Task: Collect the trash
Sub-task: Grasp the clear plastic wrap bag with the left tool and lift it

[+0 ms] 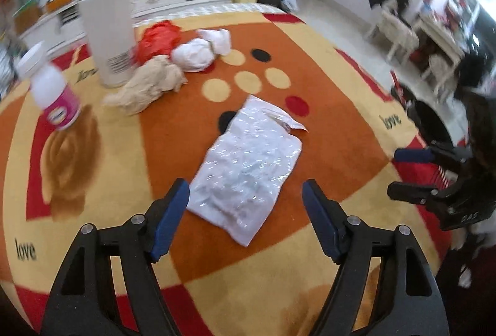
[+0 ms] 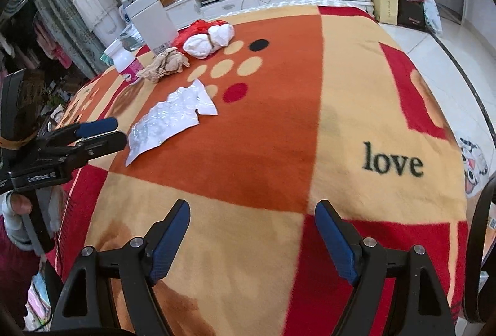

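Five pieces of trash lie uncollected on the blanket-covered table [image 1: 356,106], and I hold none of them, so I judge the task barely begun. I take the flat clear plastic bag [image 1: 248,168] as my landmark, since it is the nearest piece. It lies flat on the orange patch, directly ahead of my left gripper [image 1: 246,213], whose fingers stand apart with nothing between them; the bag's near edge sits just beyond the fingertips, untouched.

Beyond the bag, toward the far edge, is a crumpled tan wad [image 1: 148,87], which could be paper or cloth. Just behind the wad sit a knotted white bundle [image 1: 195,55] and a red plastic bag [image 1: 158,41], close together and seemingly touching. Left of the plastic bag, well apart from it, stands a white bottle with a pink label [image 1: 54,91]. A tall white bin-like container [image 1: 105,25] stands behind the tan wad; I guess it is where the trash goes, though I cannot see its opening.

My right gripper [image 2: 251,239] is also apart and empty, hovering over bare blanket well to the right of the plastic bag, near the word "love".

Everything is left: each piece must be picked up and carried off. The thin, slippery bag will likely need a pinch at an edge.
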A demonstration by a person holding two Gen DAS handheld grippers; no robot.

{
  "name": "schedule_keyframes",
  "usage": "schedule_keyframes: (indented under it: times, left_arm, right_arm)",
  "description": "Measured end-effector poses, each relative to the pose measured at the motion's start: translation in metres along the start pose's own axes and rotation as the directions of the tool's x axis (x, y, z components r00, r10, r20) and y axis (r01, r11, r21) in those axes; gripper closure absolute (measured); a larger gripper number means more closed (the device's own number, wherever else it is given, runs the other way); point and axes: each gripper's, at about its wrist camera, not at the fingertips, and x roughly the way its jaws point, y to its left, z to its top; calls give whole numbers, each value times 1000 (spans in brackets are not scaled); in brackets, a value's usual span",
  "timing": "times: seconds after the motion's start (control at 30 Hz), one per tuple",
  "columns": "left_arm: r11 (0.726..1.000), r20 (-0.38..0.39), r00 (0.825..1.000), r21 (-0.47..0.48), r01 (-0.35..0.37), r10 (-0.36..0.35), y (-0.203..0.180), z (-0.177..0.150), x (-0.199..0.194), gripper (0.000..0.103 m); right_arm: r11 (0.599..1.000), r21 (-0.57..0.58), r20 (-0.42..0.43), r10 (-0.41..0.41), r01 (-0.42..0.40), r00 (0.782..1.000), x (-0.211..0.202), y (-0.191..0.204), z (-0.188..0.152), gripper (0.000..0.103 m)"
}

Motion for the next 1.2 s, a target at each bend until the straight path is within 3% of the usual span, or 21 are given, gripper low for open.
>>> schedule_keyframes:
  times: [0.2, 0.43, 0.57, 0.67, 0.73, 0.9, 1.17, 1.2]
  left_arm:
    - [992, -42, 998, 115, -44, 49, -18, 7, 20, 28]
    - [987, -86, 993, 148, -62, 75, -15, 20, 42, 28]
    - [993, -96, 994, 113, -42, 53, -10, 20, 45, 29]
    - [997, -88, 995, 73, -36, 42, -4, 16, 38, 38]
    - [997, -73, 996, 44, -56, 59, 2, 11, 28, 44]
    - [992, -42, 991, -20, -128, 127, 19, -2, 2, 44]
    - [942, -14, 973, -246, -227, 231, 77, -30, -33, 44]
    - [935, -9, 972, -268, -230, 236, 83, -32, -36, 44]
  right_arm:
    - [1000, 26, -4, 1, -1, 1000, 3, -7, 2, 21]
    - [1000, 26, 1, 9, -9, 1000, 7, -5, 7, 17]
    - [1000, 16, -1, 5, -5, 1000, 12, -3, 13, 16]
    - [1000, 4, -1, 11, -11, 1000, 15, 0, 19, 16]
    - [1000, -3, 0, 18, -18, 1000, 18, 3, 24, 16]
    - [998, -20, 8, 61, -61, 998, 32, 16, 42, 16]
    - [982, -110, 40, 158, -152, 987, 70, 72, 90, 16]
    - [978, -136, 49, 166, -158, 985, 75, 84, 100, 21]
